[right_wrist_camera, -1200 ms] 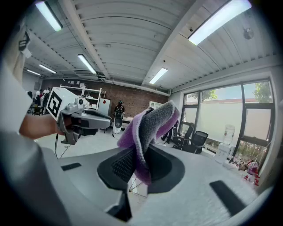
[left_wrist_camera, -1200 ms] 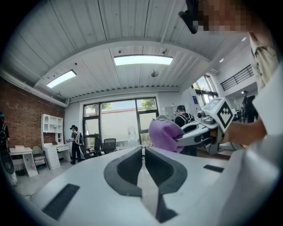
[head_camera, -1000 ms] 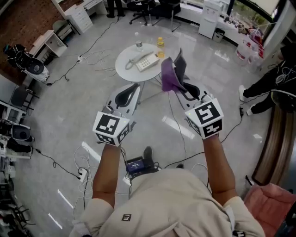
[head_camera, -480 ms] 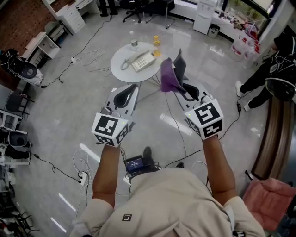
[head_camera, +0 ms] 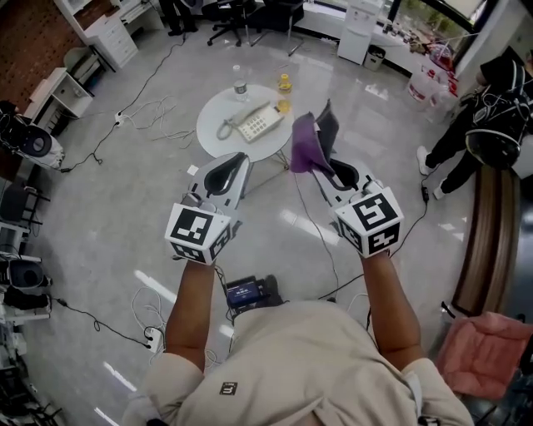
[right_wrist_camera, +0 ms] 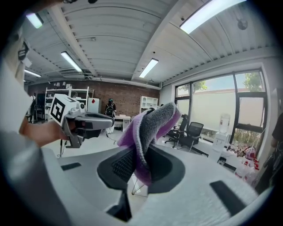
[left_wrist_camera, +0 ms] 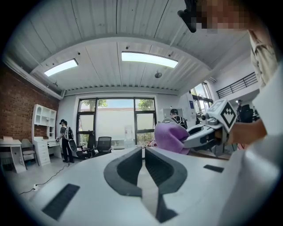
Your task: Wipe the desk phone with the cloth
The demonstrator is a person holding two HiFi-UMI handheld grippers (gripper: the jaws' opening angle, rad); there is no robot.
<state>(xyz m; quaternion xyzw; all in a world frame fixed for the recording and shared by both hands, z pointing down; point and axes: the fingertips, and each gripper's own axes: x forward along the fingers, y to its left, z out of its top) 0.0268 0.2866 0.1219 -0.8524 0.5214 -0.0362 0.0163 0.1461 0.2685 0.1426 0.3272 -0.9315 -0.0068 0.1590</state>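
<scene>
A white desk phone lies on a small round white table ahead of me in the head view. My right gripper is shut on a purple cloth that stands up between its jaws; in the right gripper view the cloth is purple outside and grey inside. My left gripper is shut and holds nothing, its jaws meeting in the left gripper view. Both grippers hang in the air short of the table, side by side.
A water bottle and a small yellow bottle stand on the table's far side. Cables run across the glossy floor. A person in black stands at the right. Office chairs and white cabinets line the far side.
The table with the phone has come nearer and slid toward the middle of the head view as I walk forward. Both grippers keep their pose, the cloth still clamped.
</scene>
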